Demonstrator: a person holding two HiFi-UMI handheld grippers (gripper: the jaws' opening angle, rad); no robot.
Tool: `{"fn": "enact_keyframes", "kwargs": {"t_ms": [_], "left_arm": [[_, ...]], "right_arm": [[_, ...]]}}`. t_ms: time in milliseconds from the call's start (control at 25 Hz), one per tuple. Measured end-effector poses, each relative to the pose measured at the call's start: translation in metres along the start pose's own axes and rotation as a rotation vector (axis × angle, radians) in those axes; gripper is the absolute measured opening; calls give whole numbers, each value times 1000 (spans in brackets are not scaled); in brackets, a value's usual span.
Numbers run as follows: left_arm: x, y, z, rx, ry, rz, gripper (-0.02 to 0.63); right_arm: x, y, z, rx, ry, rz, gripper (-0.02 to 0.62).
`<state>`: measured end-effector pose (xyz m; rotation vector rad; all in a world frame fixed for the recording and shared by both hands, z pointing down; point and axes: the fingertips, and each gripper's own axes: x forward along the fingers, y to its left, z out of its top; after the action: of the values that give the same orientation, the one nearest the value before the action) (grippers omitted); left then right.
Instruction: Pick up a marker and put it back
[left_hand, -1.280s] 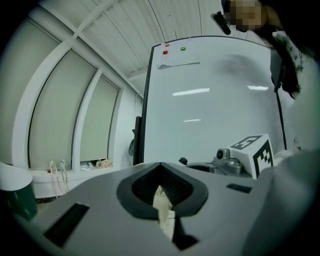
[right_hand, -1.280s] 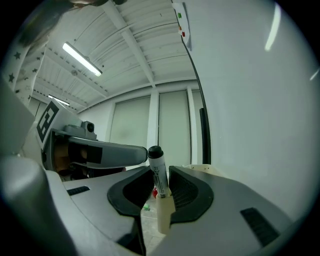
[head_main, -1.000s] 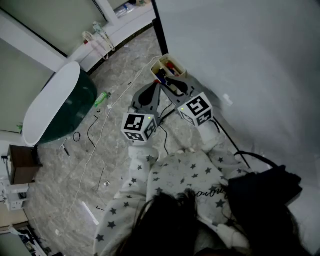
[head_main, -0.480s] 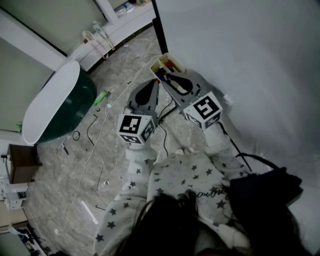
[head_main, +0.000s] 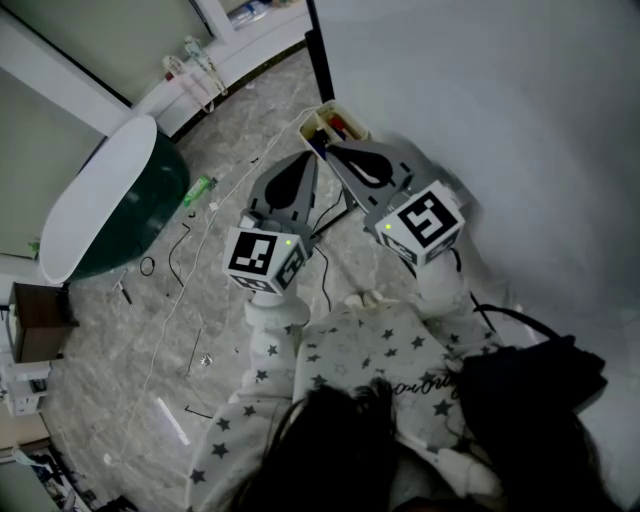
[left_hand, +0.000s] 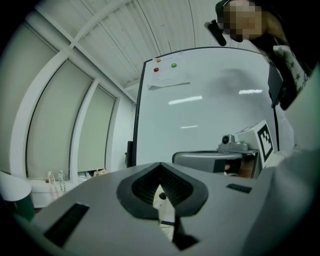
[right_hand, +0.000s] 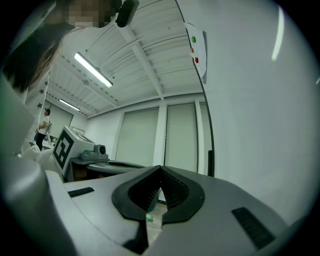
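Note:
A cream marker box (head_main: 322, 122) sits at the foot of the whiteboard, with red and dark markers (head_main: 340, 128) standing in it. My right gripper (head_main: 326, 149) points into the box's near side with its jaws together; I cannot see any marker between them. In the right gripper view the right gripper (right_hand: 160, 171) is shut at the tips, with a small green speck (right_hand: 148, 217) showing below them. My left gripper (head_main: 311, 160) hovers just left of the box, also shut. In the left gripper view the left gripper (left_hand: 161, 167) frames a pale sliver of the box.
The whiteboard (head_main: 500, 120) fills the right side, with its black frame edge (head_main: 320, 60) running down to the box. A dark green tub with a white rim (head_main: 110, 200) stands at left. Cables (head_main: 190, 290) and a green object (head_main: 199, 189) lie on the marble floor.
The right gripper's jaws have come together by the box, and its marker cube has shifted right. The left gripper's cube has drifted slightly left.

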<state>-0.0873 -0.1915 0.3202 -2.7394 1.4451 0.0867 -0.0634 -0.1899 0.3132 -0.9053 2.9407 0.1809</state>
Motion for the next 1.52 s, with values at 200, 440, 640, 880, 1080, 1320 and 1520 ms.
{"fn": "enact_keyframes", "kwargs": {"t_ms": [200,440,640,880,1080,1320,1520], "left_arm": [[-3,-4,3,5,19,-10,2],[-1,-9,10,19,18,-14,2],[-1,-8,12,22,20,-8,2],[-1,-7,12,22,19,-6,1],[-1,-8,12,22,23,-7,2],[-1,-12,14,26,17,-12,0],[-1,-15,9,21,25,-13,2]], "right_arm": [[-1,1,6,13,-14,4,6],[-3,-2,6,-14,-3,-14,5],[-3,-4,8,-22,-3,-15,5],[-3,-6,4,-2,2,-22,5],[-3,-7,3,-3,-4,-19,5],[-6,-7,5,-5,-6,-21,5],[-6,-6,6,-6,-14,-11,5]]}}
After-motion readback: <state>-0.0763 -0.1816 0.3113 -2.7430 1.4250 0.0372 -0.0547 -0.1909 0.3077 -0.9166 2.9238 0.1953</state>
